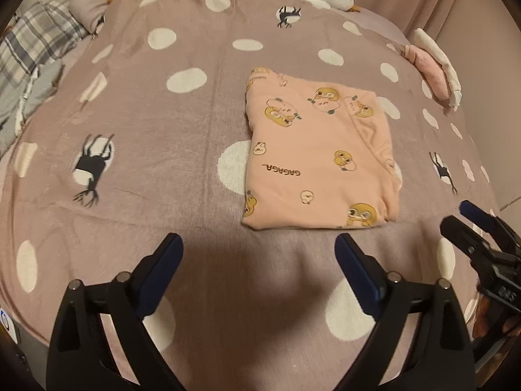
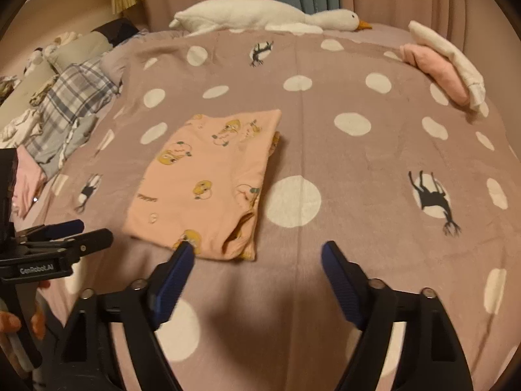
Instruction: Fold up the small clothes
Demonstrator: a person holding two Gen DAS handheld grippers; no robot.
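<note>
A small peach garment (image 1: 320, 153) with yellow cartoon prints lies folded into a neat rectangle on the mauve polka-dot blanket (image 1: 162, 150). My left gripper (image 1: 259, 247) hangs open just in front of it, nothing between its blue pads. In the right wrist view the same garment (image 2: 208, 182) lies ahead and left. My right gripper (image 2: 257, 254) is open and holds nothing, its left fingertip at the garment's near edge. Each gripper shows at the side of the other's view: the right gripper (image 1: 469, 224) and the left gripper (image 2: 81, 231).
A stack of folded pink and white clothes (image 2: 446, 65) sits at the blanket's far right. A plush goose (image 2: 260, 14) lies along the back. A plaid cloth and a heap of unfolded clothes (image 2: 68, 104) lie at the left. A hand (image 2: 13, 322) holds the left gripper.
</note>
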